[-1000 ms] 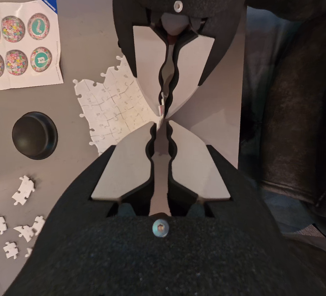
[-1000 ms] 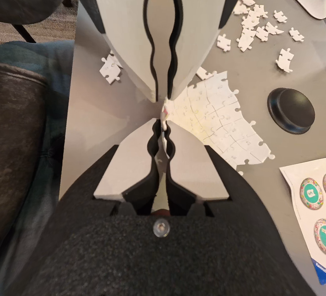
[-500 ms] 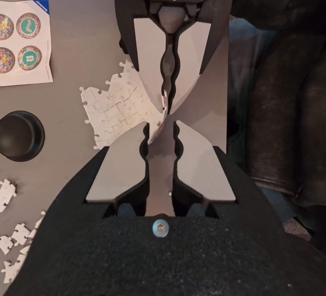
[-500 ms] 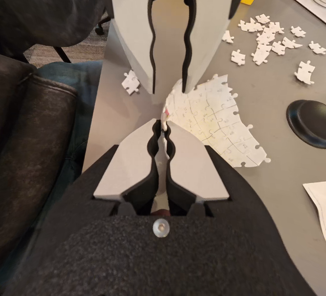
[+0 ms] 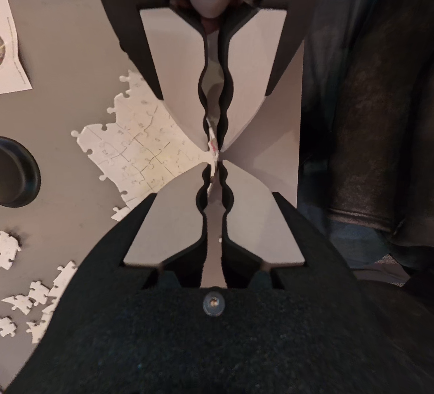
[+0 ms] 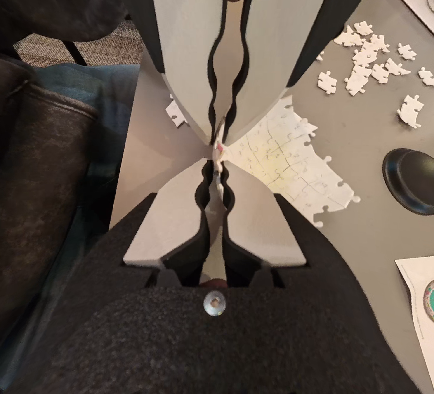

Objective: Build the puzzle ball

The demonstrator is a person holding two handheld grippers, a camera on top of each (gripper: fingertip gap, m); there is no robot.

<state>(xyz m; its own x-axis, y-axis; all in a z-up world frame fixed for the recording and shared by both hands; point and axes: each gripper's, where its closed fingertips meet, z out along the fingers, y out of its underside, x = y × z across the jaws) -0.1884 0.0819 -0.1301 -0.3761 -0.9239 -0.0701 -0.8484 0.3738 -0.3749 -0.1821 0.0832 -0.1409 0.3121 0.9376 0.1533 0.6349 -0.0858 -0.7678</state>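
Note:
The assembled puzzle panel (image 5: 141, 155), white back side up and slightly curved, lies on the grey table (image 5: 70, 30); it also shows in the right wrist view (image 6: 288, 171). My left gripper (image 5: 214, 164) and my right gripper (image 6: 216, 163) meet tip to tip at the panel's corner near the table edge. Each is shut on the panel's edge, and a thin strip of puzzle shows between each pair of fingers. In the left wrist view the right gripper (image 5: 214, 147) comes in from the top. In the right wrist view the left gripper (image 6: 218, 140) does the same.
Several loose white pieces lie in a heap (image 5: 35, 293), (image 6: 366, 58), and one lies alone (image 6: 176, 112). A black round stand (image 5: 14, 171), (image 6: 413, 183) and a printed sheet (image 6: 418, 300) lie beside the panel. The table edge (image 5: 298, 124) is close; a person's legs (image 5: 375, 124) lie beyond it. The tips of both grippers are at nearly the same place.
My left gripper opened half a second ago and has shut again on the panel's edge. The right gripper stayed shut on the panel. Both grippers have moved closer together.

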